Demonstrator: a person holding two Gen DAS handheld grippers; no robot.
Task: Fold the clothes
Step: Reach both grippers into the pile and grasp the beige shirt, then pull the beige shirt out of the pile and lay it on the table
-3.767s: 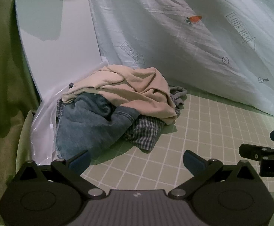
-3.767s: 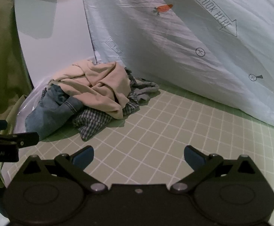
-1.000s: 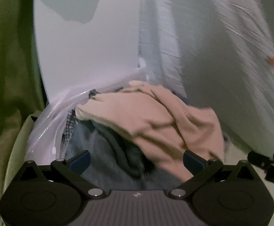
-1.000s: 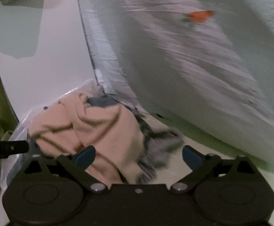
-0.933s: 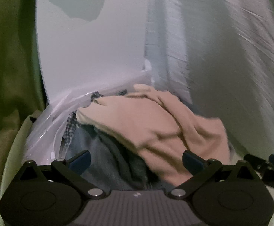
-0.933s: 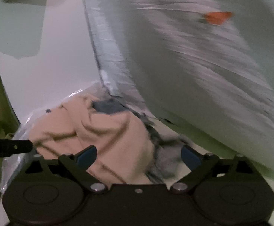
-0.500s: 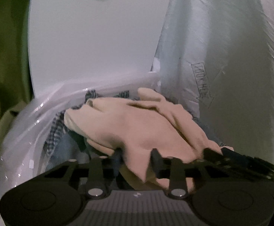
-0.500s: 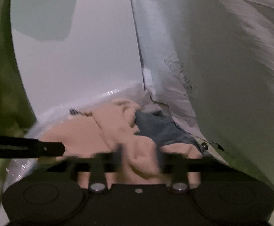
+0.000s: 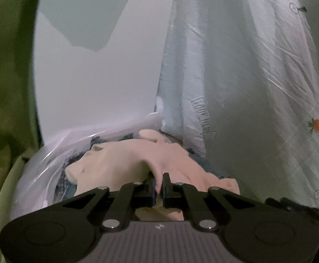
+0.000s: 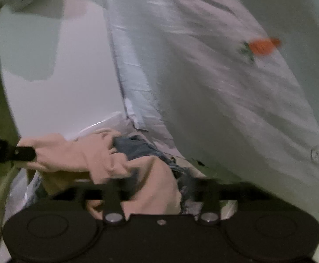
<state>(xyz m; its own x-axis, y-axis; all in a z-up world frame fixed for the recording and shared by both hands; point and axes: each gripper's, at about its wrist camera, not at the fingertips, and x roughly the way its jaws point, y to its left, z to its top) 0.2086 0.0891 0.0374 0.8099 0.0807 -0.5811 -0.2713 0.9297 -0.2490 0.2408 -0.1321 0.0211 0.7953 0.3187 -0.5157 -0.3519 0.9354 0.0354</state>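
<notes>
A beige garment [image 9: 124, 162] lies on top of a clothes pile with blue denim [image 10: 142, 149] beneath it. My left gripper [image 9: 158, 186] is shut on a fold of the beige garment; its tip also shows in the right wrist view [image 10: 25, 153], pinching the cloth. My right gripper [image 10: 157, 188] is blurred and pressed into the beige garment [image 10: 150, 188]; its jaws look drawn together on the cloth.
A pale sheet [image 9: 258, 87] with carrot prints hangs at the right and back. A white panel [image 9: 93, 76] stands behind the pile. Clear plastic [image 9: 39, 175] lies under the clothes at the left. Green fabric [image 9: 6, 87] fills the far left.
Both grippers moved in to the pile and closed from wide open onto the beige garment. The beige cloth now rises where the left gripper pinches it.
</notes>
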